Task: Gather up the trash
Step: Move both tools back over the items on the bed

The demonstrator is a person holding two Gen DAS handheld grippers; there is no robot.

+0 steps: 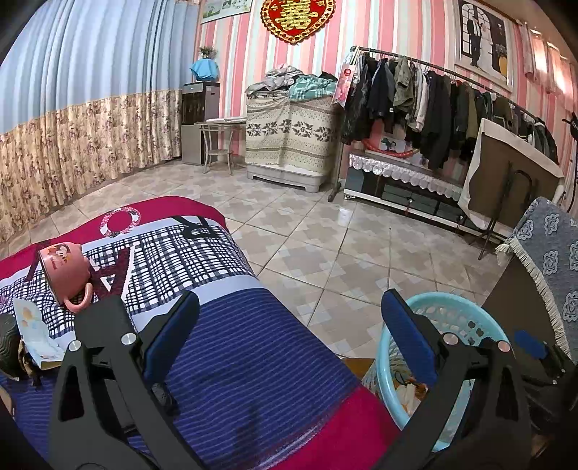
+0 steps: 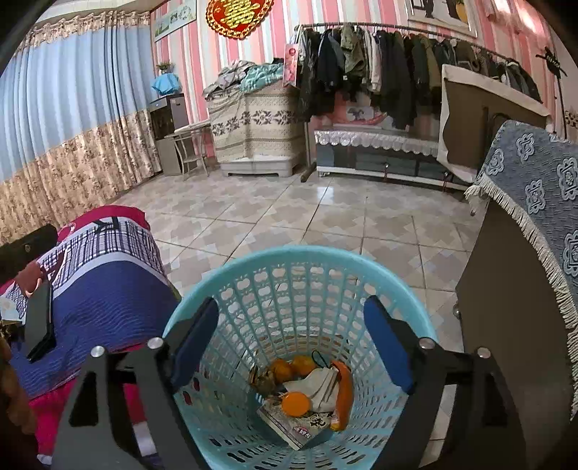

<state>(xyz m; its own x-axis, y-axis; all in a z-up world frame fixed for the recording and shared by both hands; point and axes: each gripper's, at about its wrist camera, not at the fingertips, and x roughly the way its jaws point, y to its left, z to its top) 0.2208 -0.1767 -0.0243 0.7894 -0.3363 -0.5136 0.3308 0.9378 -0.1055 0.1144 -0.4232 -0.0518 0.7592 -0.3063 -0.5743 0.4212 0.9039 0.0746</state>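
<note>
Striped bedding fills my left side, with a pink mug and a paper packet lying on it. Over it my left gripper stands wide apart, empty. Beside the bed, my right gripper hangs spread above the blue basket, nothing between its pads; wrappers and peel lie inside. Drop done, I judge; next I must reach the packet.

Pale turquoise basket amid stripes and checks
Beside the basket, a bedcover in navy stripes, black-and-white plaid and magenta; on it a pink mug; behind, pink-and-white striped wallpaper.
</note>
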